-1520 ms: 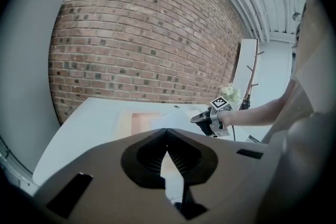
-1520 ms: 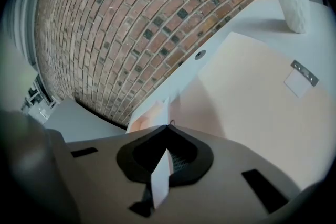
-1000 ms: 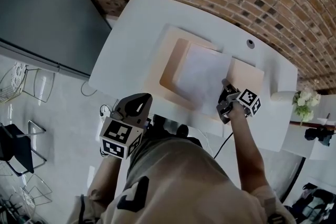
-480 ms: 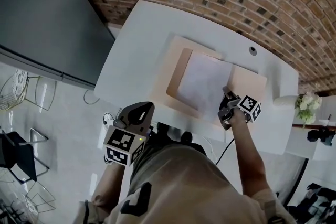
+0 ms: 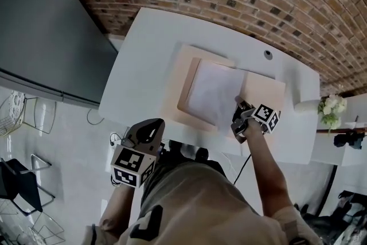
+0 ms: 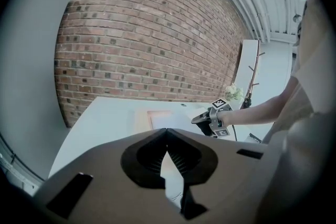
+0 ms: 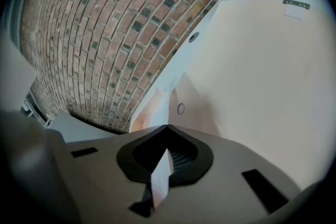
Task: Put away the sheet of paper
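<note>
A white sheet of paper (image 5: 211, 93) lies over the inner pocket of an open beige folder (image 5: 265, 90) on the white table (image 5: 146, 49). My right gripper (image 5: 237, 118) is at the sheet's near right corner and is shut on it. In the right gripper view the paper's edge (image 7: 159, 180) stands between the closed jaws of the right gripper (image 7: 167, 128). My left gripper (image 5: 147, 130) hangs off the table's near edge beside the person's body, shut and holding nothing. From the left gripper (image 6: 167, 132) I see the right gripper (image 6: 203, 119) and the paper (image 6: 169, 122) beyond.
A brick wall runs behind the table. A round cable hole (image 5: 268, 55) sits in the tabletop past the folder. White flowers (image 5: 330, 108) stand off the right end. A dark panel (image 5: 40, 26) and wire chairs (image 5: 20, 101) are on the left.
The right gripper stays shut on the paper's corner and has shifted slightly toward the folder's middle. The head camera has moved. The left gripper has hardly moved.
</note>
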`<move>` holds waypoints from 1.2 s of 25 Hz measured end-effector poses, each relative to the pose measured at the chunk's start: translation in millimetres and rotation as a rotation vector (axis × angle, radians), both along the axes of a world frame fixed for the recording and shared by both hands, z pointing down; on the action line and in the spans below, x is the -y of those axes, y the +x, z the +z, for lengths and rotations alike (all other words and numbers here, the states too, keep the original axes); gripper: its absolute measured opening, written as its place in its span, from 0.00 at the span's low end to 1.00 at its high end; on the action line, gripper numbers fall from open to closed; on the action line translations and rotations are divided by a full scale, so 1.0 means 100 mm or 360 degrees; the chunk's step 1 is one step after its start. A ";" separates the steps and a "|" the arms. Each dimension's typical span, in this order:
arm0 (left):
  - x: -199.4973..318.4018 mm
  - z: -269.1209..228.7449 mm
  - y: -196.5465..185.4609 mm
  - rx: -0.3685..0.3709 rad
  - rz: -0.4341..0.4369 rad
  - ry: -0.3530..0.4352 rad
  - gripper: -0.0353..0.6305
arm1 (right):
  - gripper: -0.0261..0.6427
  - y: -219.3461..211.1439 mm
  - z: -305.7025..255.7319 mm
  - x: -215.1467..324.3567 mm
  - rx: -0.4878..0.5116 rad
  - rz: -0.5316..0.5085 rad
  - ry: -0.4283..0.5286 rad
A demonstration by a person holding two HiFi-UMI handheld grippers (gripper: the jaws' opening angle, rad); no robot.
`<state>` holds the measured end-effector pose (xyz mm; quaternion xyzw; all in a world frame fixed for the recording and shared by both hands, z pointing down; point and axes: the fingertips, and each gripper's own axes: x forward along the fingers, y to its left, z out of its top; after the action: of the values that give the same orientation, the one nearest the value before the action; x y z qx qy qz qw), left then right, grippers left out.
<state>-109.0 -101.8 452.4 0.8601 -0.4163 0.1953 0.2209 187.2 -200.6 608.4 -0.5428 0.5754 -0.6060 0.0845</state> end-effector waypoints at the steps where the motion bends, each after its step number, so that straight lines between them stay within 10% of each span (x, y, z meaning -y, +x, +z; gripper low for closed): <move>1: 0.00 0.01 0.00 0.0002 0.0005 -0.0011 0.07 | 0.07 -0.02 0.00 0.01 0.0002 0.0001 0.0000; 30: 0.05 0.05 -0.17 0.0054 0.0010 0.0017 0.07 | 0.07 -0.31 0.09 0.17 0.0018 -0.0035 -0.0029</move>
<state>-126.0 -106.4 457.6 0.8592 -0.4182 0.2083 0.2085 156.5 -218.0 617.2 -0.5337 0.5754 -0.6151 0.0760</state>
